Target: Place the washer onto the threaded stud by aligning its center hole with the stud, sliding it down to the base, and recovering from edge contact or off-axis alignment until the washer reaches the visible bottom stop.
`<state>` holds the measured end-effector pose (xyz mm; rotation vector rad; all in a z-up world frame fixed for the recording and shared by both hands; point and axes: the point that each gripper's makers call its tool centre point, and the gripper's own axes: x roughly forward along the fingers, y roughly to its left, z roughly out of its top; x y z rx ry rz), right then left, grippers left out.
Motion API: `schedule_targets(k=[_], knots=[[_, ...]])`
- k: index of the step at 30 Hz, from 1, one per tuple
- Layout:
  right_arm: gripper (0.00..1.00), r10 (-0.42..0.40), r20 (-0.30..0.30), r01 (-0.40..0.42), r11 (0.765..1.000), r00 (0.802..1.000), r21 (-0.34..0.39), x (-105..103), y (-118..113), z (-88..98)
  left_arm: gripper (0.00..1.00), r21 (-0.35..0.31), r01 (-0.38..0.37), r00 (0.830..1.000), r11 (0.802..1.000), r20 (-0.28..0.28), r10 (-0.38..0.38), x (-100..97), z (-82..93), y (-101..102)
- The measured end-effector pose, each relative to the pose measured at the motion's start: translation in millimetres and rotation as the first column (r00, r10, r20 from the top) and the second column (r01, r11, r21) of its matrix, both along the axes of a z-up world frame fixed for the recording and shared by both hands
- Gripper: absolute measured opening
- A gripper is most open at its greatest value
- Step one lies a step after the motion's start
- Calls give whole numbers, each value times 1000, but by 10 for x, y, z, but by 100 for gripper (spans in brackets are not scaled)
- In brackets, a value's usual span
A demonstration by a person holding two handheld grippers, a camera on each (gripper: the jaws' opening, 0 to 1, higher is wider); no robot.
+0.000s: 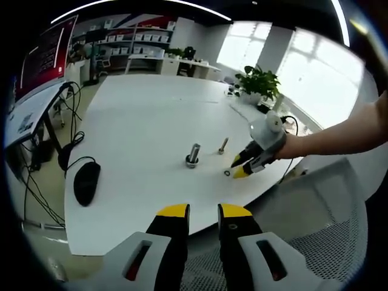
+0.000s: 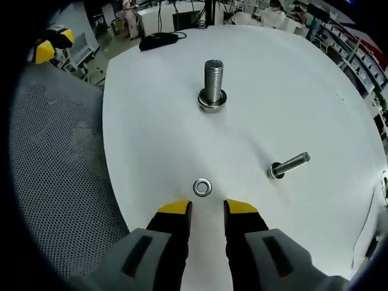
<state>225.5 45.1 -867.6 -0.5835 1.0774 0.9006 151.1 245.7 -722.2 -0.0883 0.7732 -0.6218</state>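
Nearby, lying bolt [image 2: 290,165], upright stud [image 2: 213,85], washer [image 2: 202,187]

Bench: white top [image 1: 139,121] with a rounded edge, bare over most of its surface.
Seat: grey mesh chair [image 2: 57,157] just beside the bench edge.
Windows: bright panes [image 1: 315,79] along the far wall, washed out by daylight.
Plant: green potted plant [image 1: 259,82] at the far bench edge, near the windows.
Shelving: racks with white boxes [image 1: 136,42] against the back wall.
Cables: black leads [image 1: 66,130] hang beside a side desk [image 1: 30,112].
Ceiling: thin light strips [image 1: 121,5] overhead.
Mouse: black mouse [image 1: 86,182] on the bench.
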Motion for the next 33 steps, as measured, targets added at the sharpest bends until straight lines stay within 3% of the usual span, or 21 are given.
schedule_targets(k=[15,17,24,27,33], knots=[[22,94,13,-94,995,995,18,58,91,6,16,4,2,1000,1000,-5,-2,-5,-10,0],[21,154,17,-153,988,988,-14,48,99,4,16,5,2,1000,1000,-5,-2,-4,-13,1],[16,150,-4,-150,989,989,20,73,151,3,16,4,2,1000,1000,-5,-2,-2,-12,0],[16,243,12,-243,970,970,-16,44,159,2,16,4,0,1000,1000,-4,0,-1,-9,2],[15,224,-51,-227,970,973,-81,74,157,-11,16,2,-3,1000,1000,-2,3,3,-6,5]])
